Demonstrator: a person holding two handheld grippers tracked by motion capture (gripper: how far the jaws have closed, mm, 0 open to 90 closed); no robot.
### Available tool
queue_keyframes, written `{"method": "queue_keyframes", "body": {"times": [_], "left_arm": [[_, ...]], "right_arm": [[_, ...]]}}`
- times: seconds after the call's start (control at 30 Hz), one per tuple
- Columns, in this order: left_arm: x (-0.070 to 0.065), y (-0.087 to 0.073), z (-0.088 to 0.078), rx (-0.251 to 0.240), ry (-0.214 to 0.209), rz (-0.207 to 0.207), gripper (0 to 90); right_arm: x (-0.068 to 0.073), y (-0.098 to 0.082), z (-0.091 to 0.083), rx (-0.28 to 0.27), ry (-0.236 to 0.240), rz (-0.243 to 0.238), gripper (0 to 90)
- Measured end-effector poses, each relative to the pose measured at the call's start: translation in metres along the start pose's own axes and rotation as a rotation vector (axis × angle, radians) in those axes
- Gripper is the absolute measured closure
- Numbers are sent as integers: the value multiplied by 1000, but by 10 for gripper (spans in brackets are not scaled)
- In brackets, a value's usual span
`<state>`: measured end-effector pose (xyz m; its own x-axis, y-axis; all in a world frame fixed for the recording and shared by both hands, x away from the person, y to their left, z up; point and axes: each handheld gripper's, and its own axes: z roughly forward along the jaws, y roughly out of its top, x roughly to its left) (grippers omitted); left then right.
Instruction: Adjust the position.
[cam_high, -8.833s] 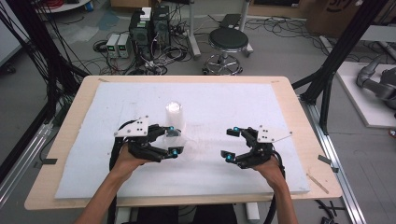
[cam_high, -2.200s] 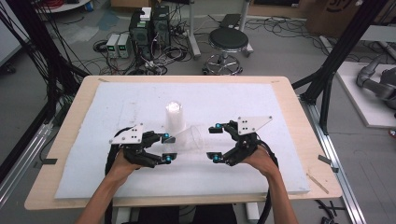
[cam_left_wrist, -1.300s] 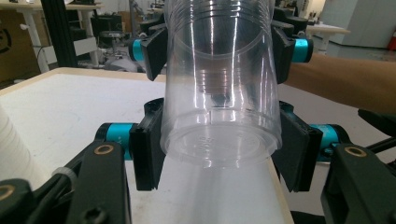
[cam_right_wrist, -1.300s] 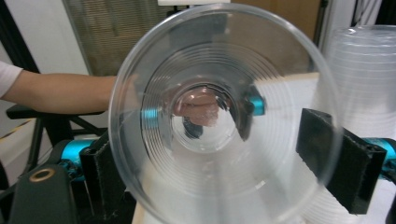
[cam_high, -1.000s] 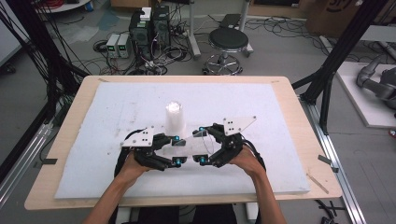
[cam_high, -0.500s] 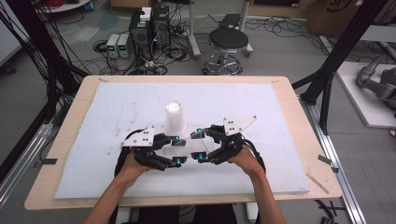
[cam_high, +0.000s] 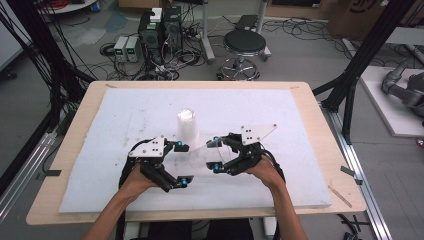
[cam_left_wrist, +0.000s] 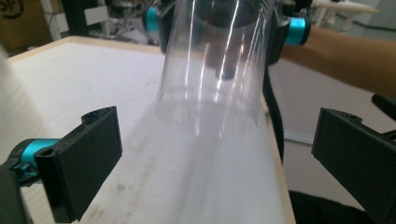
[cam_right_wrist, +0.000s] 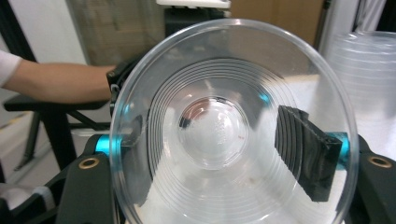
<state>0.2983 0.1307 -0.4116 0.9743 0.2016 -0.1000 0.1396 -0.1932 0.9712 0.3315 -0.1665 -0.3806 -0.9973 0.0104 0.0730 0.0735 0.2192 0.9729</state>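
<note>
A clear plastic cup (cam_high: 201, 153) lies on its side just above the white mat, held between my two grippers. My right gripper (cam_high: 216, 155) is shut on its rim end; in the right gripper view the cup's mouth (cam_right_wrist: 215, 126) faces the camera with the pads (cam_right_wrist: 299, 140) pressing on both sides. Its jaws closed on the cup within the last second. My left gripper (cam_high: 184, 165) has just been opening and now stands open. In the left gripper view the cup's base (cam_left_wrist: 215, 70) hangs between the wide jaws (cam_left_wrist: 218, 121), untouched.
A stack of clear cups (cam_high: 186, 125) stands upright on the white mat (cam_high: 280, 110), just behind the grippers, and rises at the right gripper view's right edge (cam_right_wrist: 364, 60). The wooden table edge (cam_high: 330, 135) borders the mat. Stool and cables lie beyond.
My left gripper's jaws have spread wide and let go of the cup. The right gripper has closed on the cup and keeps it in place. Earlier both hands drew together.
</note>
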Motion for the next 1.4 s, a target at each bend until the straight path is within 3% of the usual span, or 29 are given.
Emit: {"method": "queue_keyframes", "body": {"times": [0.13,0.17,0.2,0.23,0.27,0.3,0.33,0.37,0.5,0.63,0.67,0.7,0.73,0.77,0.93,0.97,1.07,1.4], "left_arm": [[2,-7,-17,42,90,-10,17],[3,-11,-22,53,131,-20,17],[3,-11,-22,53,131,-20,17],[5,-15,-29,68,169,-30,17],[5,-15,-29,68,169,-30,17],[8,-22,-40,81,238,-54,17],[8,-22,-40,81,238,-54,17],[12,-28,-49,95,310,-71,17],[16,-39,-62,117,407,-102,17],[18,-48,-72,133,499,-122,17],[18,-48,-72,133,499,-122,17],[19,-52,-75,152,546,-127,17],[19,-52,-75,152,546,-127,17],[20,-56,-76,165,581,-132,17],[23,-63,-80,143,609,-156,17],[24,-66,-83,116,618,-165,17],[25,-69,-85,95,618,-178,17],[28,-75,-89,64,618,-197,17]], "right_arm": [[-2,1,-7,42,-62,11,329],[-3,1,-9,60,-77,20,329],[-3,2,-11,80,-92,27,330],[-4,2,-13,90,-104,23,329],[-4,3,-15,101,-117,28,329],[-5,4,-17,119,-133,36,330],[-5,4,-17,119,-133,36,330],[-7,6,-22,154,-168,43,331],[-12,11,-30,234,-245,77,334],[-18,16,-32,354,-330,108,338],[-18,16,-32,354,-330,108,338],[-22,18,-31,446,-399,128,338],[-23,18,-30,475,-421,139,338],[-25,18,-29,509,-455,144,338],[-31,19,-28,591,-568,177,338],[-32,20,-28,604,-587,187,339],[-33,21,-28,612,-623,201,340],[-36,23,-25,613,-634,210,341]]}}
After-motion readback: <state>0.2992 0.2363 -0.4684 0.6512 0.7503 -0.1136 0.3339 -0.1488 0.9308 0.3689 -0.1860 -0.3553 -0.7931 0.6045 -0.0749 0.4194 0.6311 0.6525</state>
